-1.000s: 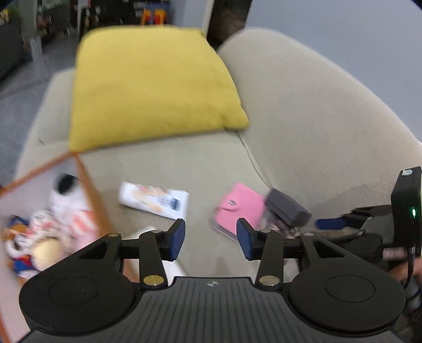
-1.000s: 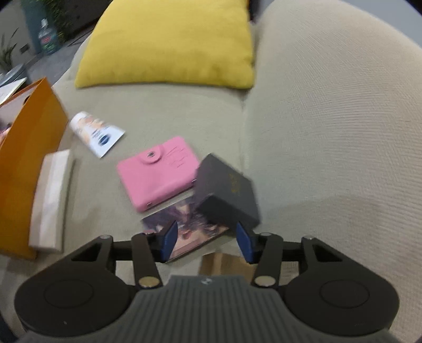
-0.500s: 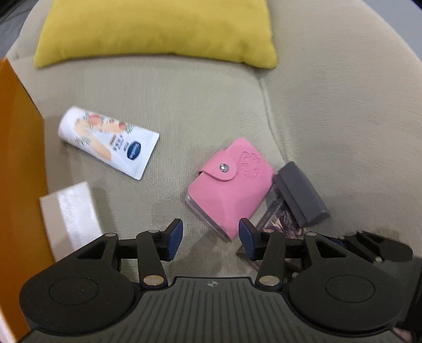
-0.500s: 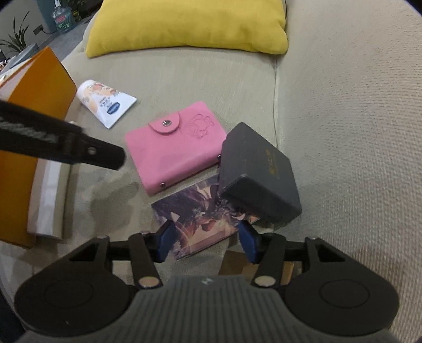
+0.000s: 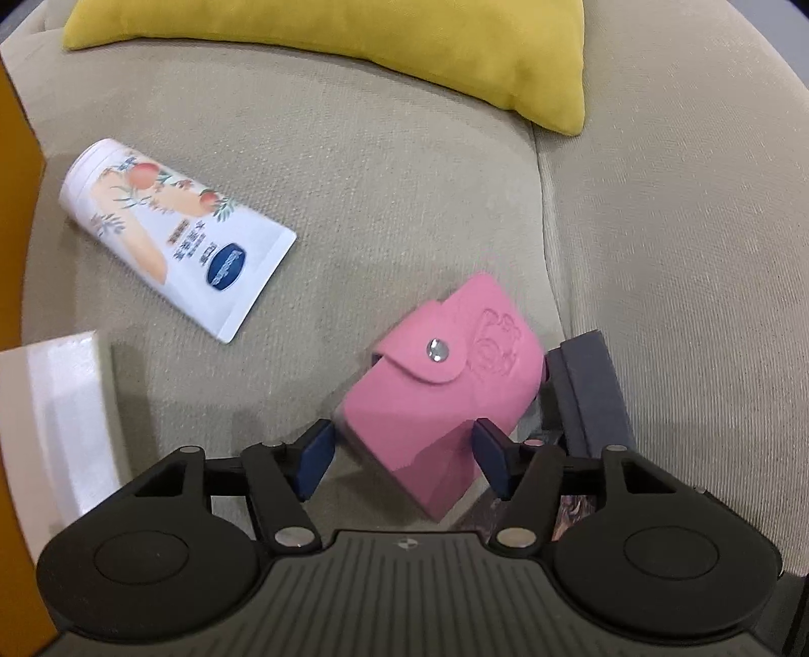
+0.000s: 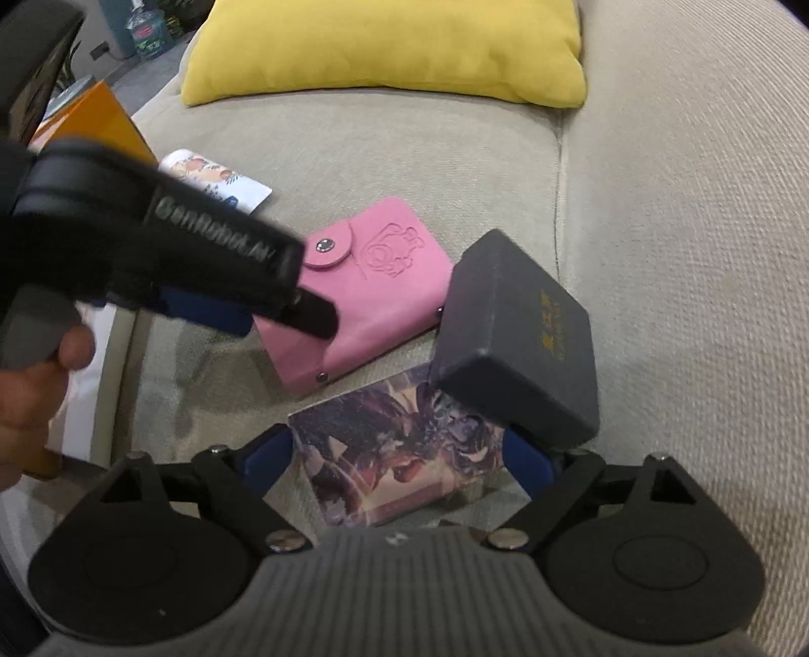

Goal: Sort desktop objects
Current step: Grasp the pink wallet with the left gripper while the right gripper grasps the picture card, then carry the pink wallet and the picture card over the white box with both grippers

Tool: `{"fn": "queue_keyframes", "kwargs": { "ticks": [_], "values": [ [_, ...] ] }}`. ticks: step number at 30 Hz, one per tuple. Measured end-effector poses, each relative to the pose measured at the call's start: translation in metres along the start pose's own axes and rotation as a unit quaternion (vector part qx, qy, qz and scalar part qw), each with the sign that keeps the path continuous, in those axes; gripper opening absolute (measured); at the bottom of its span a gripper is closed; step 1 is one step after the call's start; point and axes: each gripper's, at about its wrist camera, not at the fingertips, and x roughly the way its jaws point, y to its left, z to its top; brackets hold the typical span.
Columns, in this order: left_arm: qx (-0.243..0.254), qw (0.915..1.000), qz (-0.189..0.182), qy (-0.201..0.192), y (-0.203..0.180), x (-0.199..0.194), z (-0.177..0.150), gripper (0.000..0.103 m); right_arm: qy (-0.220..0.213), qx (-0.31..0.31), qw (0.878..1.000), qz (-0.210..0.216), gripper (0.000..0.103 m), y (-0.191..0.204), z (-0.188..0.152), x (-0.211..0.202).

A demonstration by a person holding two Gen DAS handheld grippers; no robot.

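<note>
Left wrist view: my left gripper (image 5: 399, 457) points steeply down at the sofa seat (image 5: 384, 202), its jaws spread and just lately widening. The pink wallet (image 5: 445, 399) lies flat on the seat with its near corner reaching between the blue pads (image 5: 313, 457); I see a gap at the left pad, and the right pad sits in front of the wallet's edge (contact there I cannot tell). A hand-cream tube (image 5: 172, 232) lies on its side well to the wallet's left, cap end away from it. A white box (image 5: 55, 419) lies against an orange bag (image 5: 15, 167) at the left edge. A grey box (image 5: 589, 389) shows just right of the wallet, and a yellow cushion (image 5: 384, 45) rests at the back of the seat.

Right wrist view: my right gripper (image 6: 399, 467) also points down with jaws wide and lately opening. A picture card (image 6: 399, 465) lies flat between the two pads, its left corner near the left one; whether either pad touches it I cannot tell. The grey box (image 6: 521, 333) rests tilted on the card's far right corner, just beside the wallet (image 6: 369, 293). The left gripper (image 6: 283, 308) crosses in from the left, one finger over the wallet's near-left edge, with my hand (image 6: 35, 399) on its grip.
</note>
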Motion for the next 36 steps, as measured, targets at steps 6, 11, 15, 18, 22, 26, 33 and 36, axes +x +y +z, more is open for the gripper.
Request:
{"fn": "queue_keyframes", "kwargs": {
  "ticks": [6, 11, 15, 18, 22, 26, 33, 36],
  "values": [
    [0.012, 0.9992, 0.009, -0.037, -0.008, -0.004, -0.003, 0.049, -0.003, -0.014, 1.0, -0.009, 0.097, 0.003, -0.003, 0.003],
    [0.027, 0.9979, -0.004, -0.059, -0.016, -0.017, -0.005, 0.026, 0.001, -0.03, 0.999, -0.021, 0.097, 0.009, -0.004, 0.005],
    [0.047, 0.9955, -0.008, -0.082, -0.023, -0.036, -0.007, 0.002, 0.004, -0.041, 0.999, -0.035, 0.094, 0.013, -0.007, 0.003],
    [0.061, 0.9941, -0.004, -0.09, -0.024, -0.047, -0.011, 0.001, 0.0, -0.026, 0.999, -0.022, 0.08, 0.012, -0.009, -0.006],
    [0.063, 0.9936, 0.0, -0.094, -0.019, -0.058, -0.016, 0.001, -0.019, -0.018, 1.0, -0.014, 0.061, 0.015, -0.01, -0.025],
    [0.083, 0.9909, 0.004, -0.105, -0.02, -0.08, -0.026, 0.001, -0.046, 0.0, 0.999, -0.018, 0.04, 0.014, -0.009, -0.046],
    [0.136, 0.9837, 0.021, -0.115, -0.029, -0.125, -0.048, 0.001, -0.076, 0.075, 0.994, 0.026, 0.031, 0.004, -0.015, -0.079],
    [0.149, 0.9831, 0.02, -0.104, -0.031, -0.132, -0.056, 0.001, -0.081, 0.114, 0.987, 0.083, 0.028, -0.005, -0.019, -0.09]
  ]
}}
